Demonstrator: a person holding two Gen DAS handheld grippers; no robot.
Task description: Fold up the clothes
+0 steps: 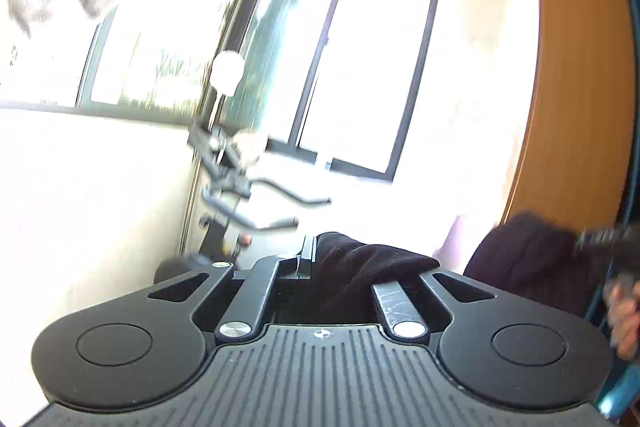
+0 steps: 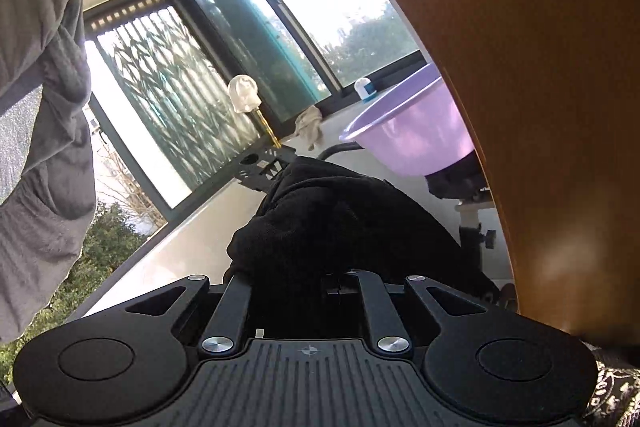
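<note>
A: What does the left tool (image 1: 306,259) hold?
B: Its jaws are pressed together on a fold of black garment (image 1: 360,267), bunched at lower centre of the left wrist view and draped to the right over the tool's arms. The cloth looks soft, matte and knitted.

A: And the right tool (image 2: 340,277)?
B: Its fingertips are buried under the same kind of black cloth (image 2: 332,223), which heaps in a crumpled mound at centre of the right wrist view. The jaws are drawn nearly together, clamped on that cloth.

A: What surrounds them?
B: An orange-brown curved panel (image 2: 520,67) fills the right of both views. A lilac basin (image 2: 412,139) sits at centre right, near the window (image 2: 248,39). A grey towel (image 2: 40,107) hangs at the left edge. In the left wrist view a person's hand (image 1: 626,319) shows at the lower right edge.
</note>
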